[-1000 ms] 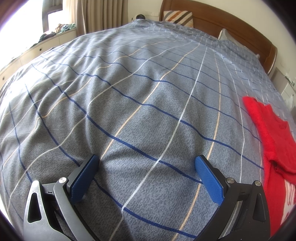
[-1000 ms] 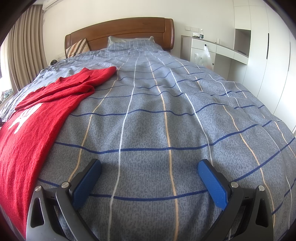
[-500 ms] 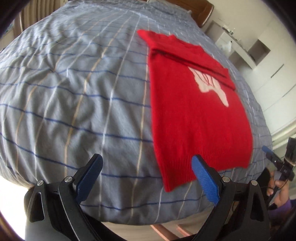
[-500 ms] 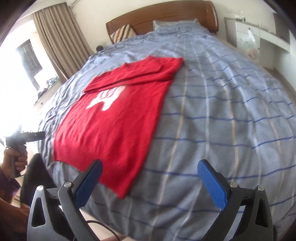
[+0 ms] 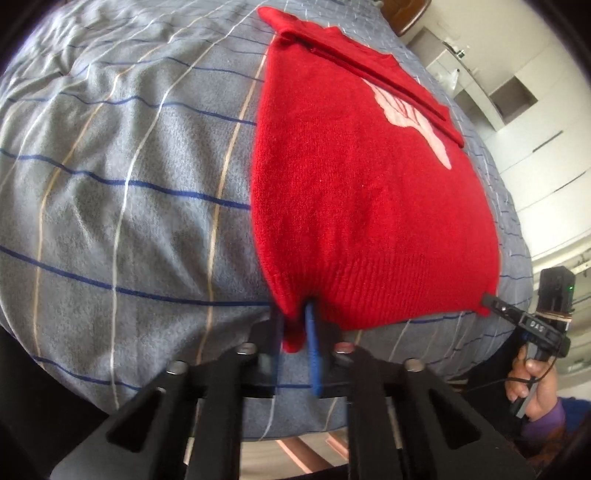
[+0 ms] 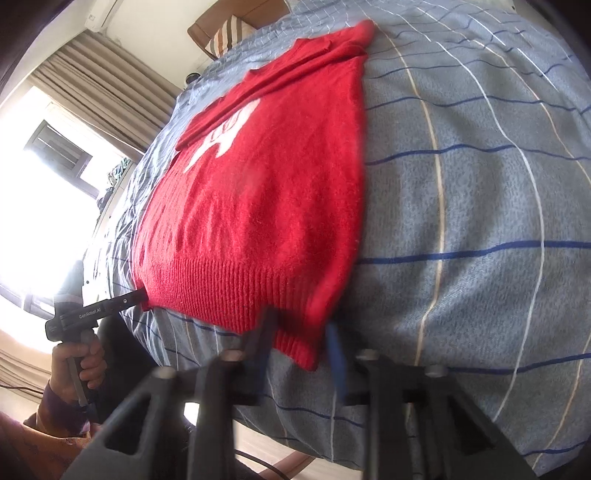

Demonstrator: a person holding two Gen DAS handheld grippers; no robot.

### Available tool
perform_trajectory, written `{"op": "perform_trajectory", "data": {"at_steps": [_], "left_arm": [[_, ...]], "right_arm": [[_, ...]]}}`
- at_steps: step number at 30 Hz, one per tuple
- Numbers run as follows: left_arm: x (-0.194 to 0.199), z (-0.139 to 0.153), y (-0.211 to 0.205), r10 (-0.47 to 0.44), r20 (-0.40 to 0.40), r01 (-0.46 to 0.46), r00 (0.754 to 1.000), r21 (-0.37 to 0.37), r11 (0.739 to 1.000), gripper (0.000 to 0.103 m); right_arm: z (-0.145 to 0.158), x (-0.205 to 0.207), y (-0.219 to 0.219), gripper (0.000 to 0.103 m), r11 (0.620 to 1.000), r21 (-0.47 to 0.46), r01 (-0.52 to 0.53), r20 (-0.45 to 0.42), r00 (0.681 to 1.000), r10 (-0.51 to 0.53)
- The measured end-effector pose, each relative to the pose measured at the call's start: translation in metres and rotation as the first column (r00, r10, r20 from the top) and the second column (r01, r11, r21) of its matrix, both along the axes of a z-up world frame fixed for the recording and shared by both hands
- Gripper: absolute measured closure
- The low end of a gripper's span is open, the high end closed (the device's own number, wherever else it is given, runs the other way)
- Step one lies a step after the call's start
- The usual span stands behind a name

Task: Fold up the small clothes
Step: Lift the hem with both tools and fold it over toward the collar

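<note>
A red knitted sweater [image 5: 369, 184] with a white motif lies flat on the grey checked bed cover [image 5: 129, 184], its ribbed hem nearest me and its sleeves folded across the far end. My left gripper [image 5: 293, 314] is closing, and its blue pads pinch the hem's left corner. In the right wrist view the sweater [image 6: 266, 184] fills the left half. My right gripper [image 6: 299, 328] is closing, blurred, around the hem's right corner. Each view shows the other gripper on its corner: the right gripper [image 5: 491, 301] and the left gripper [image 6: 142, 295].
The bed cover [image 6: 480, 184] spreads wide on both sides of the sweater. A striped pillow [image 6: 225, 35] and the headboard are at the far end. Curtains [image 6: 99, 85] and a bright window stand on one side, white cabinets [image 5: 517, 96] on the other. A hand [image 5: 532, 380] holds each handle.
Both grippers were wide open above the bed. They have tilted down toward the sweater's hem, and their jaws have come together on its two corners.
</note>
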State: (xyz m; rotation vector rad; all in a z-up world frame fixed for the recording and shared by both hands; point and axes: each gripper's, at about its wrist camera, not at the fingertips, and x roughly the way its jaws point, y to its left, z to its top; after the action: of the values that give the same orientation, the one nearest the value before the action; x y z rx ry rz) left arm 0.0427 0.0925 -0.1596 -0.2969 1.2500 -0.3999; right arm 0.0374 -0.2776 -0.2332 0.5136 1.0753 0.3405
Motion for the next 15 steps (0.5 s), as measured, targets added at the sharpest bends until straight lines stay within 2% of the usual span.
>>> {"op": "perform_trajectory", "data": {"at_steps": [3,6,8,12,15], "left_arm": [[-0.009,0.011,0.007,0.001,0.008,-0.001,1.000,-0.044,0.999,0.100],[-0.011,0.033,0.020,0.035,0.019,-0.031,0.999,-0.168,0.985,0.101],[-0.001,0.054,0.024,0.063,0.061,-0.046,0.996,-0.253,0.966,0.101],[0.048,0.099,0.025,0.118,0.211,-0.043,0.970,-0.330,0.943,0.101],[0.108,0.119,0.017,0.154,0.295,-0.050,0.943,-0.332,0.942,0.101]], "right_arm": [[0.006,-0.008,-0.010,0.099,0.999,0.054,0.004,-0.013,1.000,-0.003],[0.023,-0.016,-0.020,0.099,0.991,0.129,0.029,0.009,0.999,-0.031],[0.035,-0.013,-0.026,0.099,0.978,0.204,0.049,0.038,0.998,-0.058],[0.062,0.026,-0.041,0.099,0.945,0.320,0.063,0.127,0.986,-0.109],[0.082,0.079,-0.049,0.099,0.953,0.294,0.078,0.201,0.969,-0.141]]}}
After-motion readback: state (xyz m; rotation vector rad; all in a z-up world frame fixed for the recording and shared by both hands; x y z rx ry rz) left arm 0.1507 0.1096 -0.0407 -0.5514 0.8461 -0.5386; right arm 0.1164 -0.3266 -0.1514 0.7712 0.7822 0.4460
